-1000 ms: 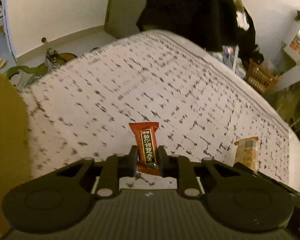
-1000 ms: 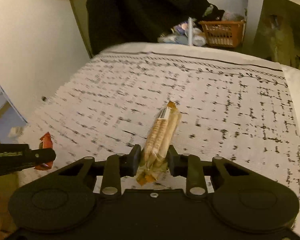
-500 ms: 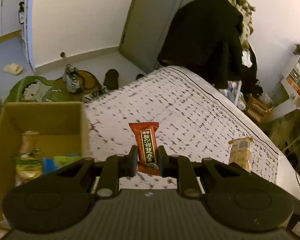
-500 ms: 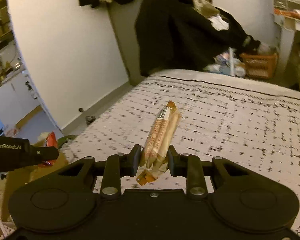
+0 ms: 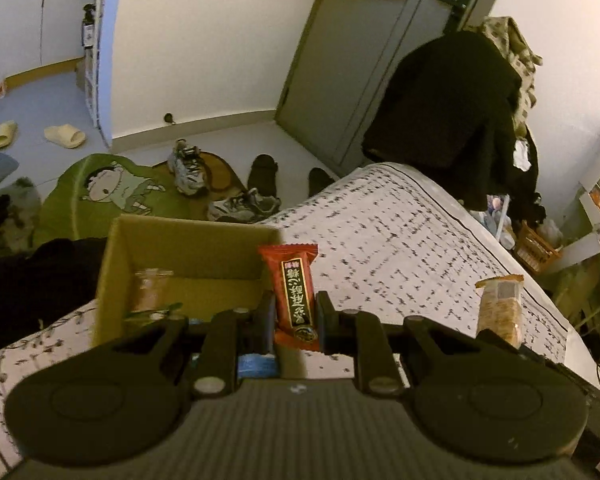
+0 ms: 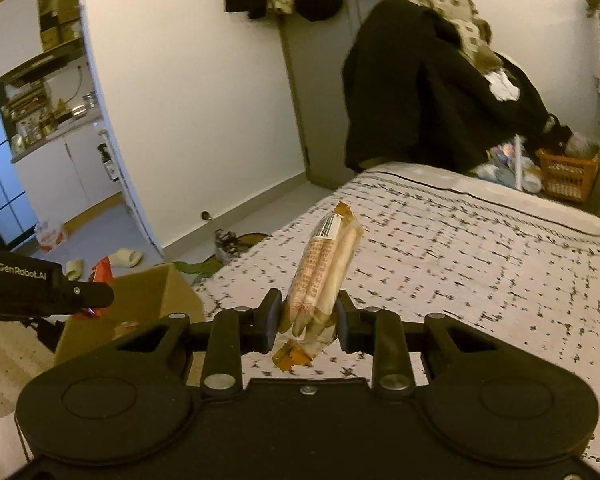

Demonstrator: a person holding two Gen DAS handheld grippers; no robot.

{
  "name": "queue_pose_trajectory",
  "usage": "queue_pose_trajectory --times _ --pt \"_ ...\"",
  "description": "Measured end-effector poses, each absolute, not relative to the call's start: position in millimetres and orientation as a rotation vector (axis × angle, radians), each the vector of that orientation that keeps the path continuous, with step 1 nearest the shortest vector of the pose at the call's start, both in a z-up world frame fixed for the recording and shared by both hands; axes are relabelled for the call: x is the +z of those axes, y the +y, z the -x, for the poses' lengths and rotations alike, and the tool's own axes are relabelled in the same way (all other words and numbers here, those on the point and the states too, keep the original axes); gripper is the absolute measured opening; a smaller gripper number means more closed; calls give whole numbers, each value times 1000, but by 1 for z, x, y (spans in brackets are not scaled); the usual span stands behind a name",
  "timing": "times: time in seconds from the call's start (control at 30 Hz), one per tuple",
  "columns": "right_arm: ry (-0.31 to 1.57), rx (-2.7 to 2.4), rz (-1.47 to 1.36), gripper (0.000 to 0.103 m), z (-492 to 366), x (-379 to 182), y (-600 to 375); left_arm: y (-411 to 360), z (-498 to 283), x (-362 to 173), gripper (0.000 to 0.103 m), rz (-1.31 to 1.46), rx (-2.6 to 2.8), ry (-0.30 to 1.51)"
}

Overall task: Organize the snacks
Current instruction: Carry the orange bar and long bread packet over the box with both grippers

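Both grippers have risen since 1 frame back; cardboard box (image 5: 188, 252) now fully in left-wrist view, on the bed (image 5: 400, 240) edge, snacks inside. Left gripper (image 5: 294, 316): jaws narrow, clamped on red candy bar (image 5: 294, 292), upright, at box's right wall. Right gripper (image 6: 308, 314): jaws narrow, pinching clear biscuit packet (image 6: 324, 272), tilted, above the bedspread.

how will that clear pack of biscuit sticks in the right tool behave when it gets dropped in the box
The biscuit stick pack probably stays stiff: it stands up unsupported above the right tool. It looks light for its size. The sticks may snap, so release it low over the cardboard box.
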State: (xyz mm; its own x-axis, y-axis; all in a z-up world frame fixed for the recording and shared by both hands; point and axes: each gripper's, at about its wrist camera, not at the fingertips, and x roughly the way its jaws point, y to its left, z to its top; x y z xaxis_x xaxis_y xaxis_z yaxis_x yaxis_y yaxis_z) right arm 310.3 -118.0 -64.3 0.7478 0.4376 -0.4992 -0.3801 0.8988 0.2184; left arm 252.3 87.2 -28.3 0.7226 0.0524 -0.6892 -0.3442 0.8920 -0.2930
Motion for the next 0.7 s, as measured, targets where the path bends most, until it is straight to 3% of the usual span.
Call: queue_pose_trajectory --times 0.7 --pt "567 607 -107 28 -300 -60 -72 148 -244 -59 20 506 275 779"
